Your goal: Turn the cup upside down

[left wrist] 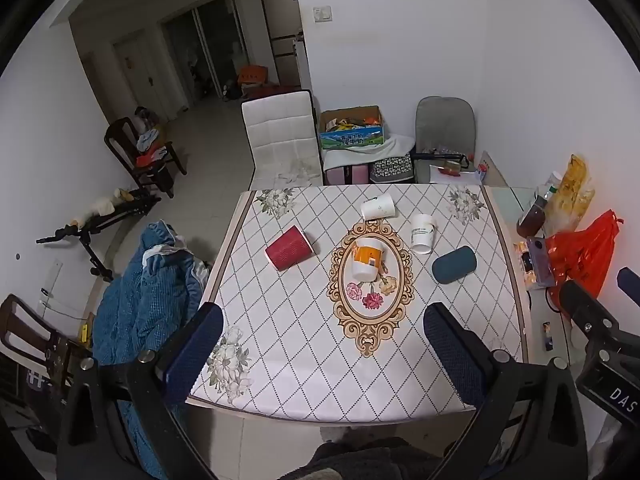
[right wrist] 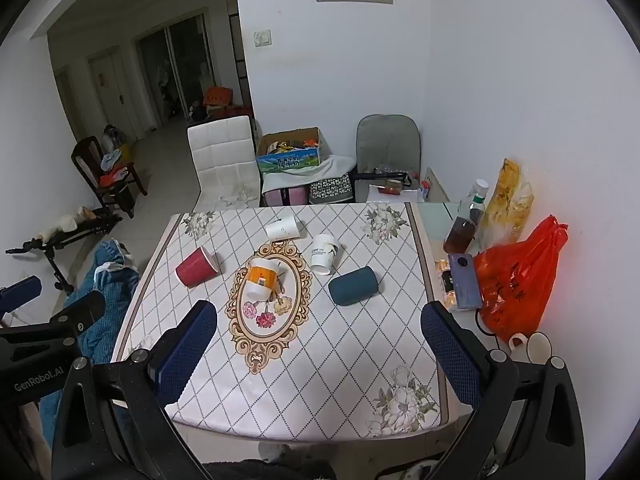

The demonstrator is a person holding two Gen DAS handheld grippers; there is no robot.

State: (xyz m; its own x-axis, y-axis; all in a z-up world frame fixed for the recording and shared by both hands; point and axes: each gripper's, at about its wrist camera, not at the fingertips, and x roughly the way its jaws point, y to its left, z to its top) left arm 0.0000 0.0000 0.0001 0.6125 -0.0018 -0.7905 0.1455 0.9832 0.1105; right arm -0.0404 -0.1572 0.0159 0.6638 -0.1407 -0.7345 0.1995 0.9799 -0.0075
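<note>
Several paper cups lie on their sides on the patterned table (left wrist: 304,364): a red cup (left wrist: 289,248) (right wrist: 197,267) at the left, an orange-and-white cup (left wrist: 367,259) (right wrist: 261,278) in the middle, a plain white cup (left wrist: 377,206) (right wrist: 283,228) at the back, a white printed cup (left wrist: 423,233) (right wrist: 325,253), and a dark teal cup (left wrist: 455,264) (right wrist: 353,285) at the right. My left gripper (left wrist: 323,344) is open and empty above the near table edge. My right gripper (right wrist: 319,338) is open and empty, also near the front edge.
A red plastic bag (right wrist: 516,276), bottles (right wrist: 466,224), a phone box (right wrist: 464,280) and mugs (right wrist: 532,346) crowd the glass side table at the right. A blue quilt (left wrist: 144,304) lies left of the table. A white chair (left wrist: 282,136) stands behind it.
</note>
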